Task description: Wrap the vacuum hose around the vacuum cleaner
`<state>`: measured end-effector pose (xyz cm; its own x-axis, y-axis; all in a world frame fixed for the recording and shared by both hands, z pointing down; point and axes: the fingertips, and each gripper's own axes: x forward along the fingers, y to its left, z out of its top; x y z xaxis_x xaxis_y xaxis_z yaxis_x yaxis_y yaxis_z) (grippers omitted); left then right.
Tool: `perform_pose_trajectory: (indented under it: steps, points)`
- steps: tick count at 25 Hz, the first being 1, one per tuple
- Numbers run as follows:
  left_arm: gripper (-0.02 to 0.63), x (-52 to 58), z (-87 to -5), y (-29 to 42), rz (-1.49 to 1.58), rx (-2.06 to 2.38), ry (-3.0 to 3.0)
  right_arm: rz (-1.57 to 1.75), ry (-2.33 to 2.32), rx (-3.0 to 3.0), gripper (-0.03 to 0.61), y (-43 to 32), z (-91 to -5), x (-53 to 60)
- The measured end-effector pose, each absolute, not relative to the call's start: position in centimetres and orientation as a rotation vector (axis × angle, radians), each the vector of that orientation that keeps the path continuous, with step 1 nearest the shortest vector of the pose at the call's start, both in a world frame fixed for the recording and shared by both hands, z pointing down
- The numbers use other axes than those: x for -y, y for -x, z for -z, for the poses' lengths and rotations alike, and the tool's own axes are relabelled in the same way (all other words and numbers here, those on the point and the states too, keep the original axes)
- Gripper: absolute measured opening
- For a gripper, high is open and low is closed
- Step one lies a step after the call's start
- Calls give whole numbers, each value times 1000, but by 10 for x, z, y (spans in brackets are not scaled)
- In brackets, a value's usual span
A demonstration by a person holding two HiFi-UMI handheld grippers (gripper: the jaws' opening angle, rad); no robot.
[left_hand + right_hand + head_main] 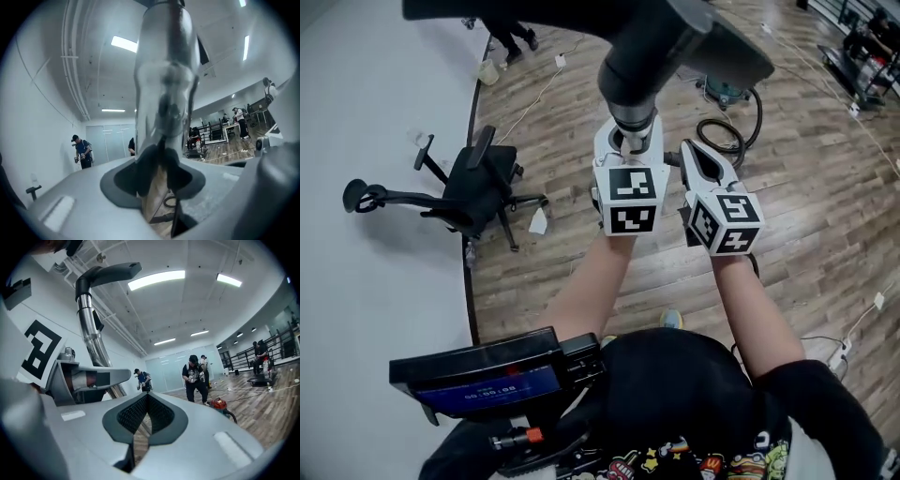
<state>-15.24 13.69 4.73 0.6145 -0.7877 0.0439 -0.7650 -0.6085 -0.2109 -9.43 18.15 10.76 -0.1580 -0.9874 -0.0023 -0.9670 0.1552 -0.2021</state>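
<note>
**Position.** The vacuum cleaner [729, 91] stands on the wooden floor [581, 122], well ahead of the person. The hose [742, 139] lies in a loose black loop on the floor just beside the cleaner, on the person's side of it. No turn of hose is around the cleaner's body; I judge the wrapping not yet begun.

**Left tongs** [628, 148]. They are clenched on the rigid wand [164, 70], a smooth metal tube. It rises from the jaws away from the cleaner and ends in the floor nozzle [108, 273].

**Right tongs** [705, 167]. They are closed on nothing. The right gripper view shows the ribbed pads [159, 416] meeting with only floor behind them. These tongs are held just beside the left pair, equally far from the cleaner.

**Handling assessment.**
- The wand looks stiff, light and slippery, and may swing or slide in a two-point grip.
- The hose appears ribbed and springy, and is likely to uncoil if let go.
- The ribs should give a firm hold. The free tongs would do best to take the hose near the wand joint and feed it round the cleaner under tension.
- The cleaner may roll when the hose is pulled.
</note>
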Motion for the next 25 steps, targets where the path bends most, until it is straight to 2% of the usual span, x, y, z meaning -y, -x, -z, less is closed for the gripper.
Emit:
perform_pose_trajectory:
  steps: [5, 11, 25]
  points:
    - [149, -132, -58, 128, 200, -1284, 2670, 213, 1965, -2242, 23, 65, -106, -176]
    - [150, -129, -88, 128, 281, -1253, 2694, 257, 2007, -2220, 23, 66, -123, -174]
    - [149, -33, -130, 121, 351, -1118, 2783, 345, 2170, -2119, 23, 59, -160, -87]
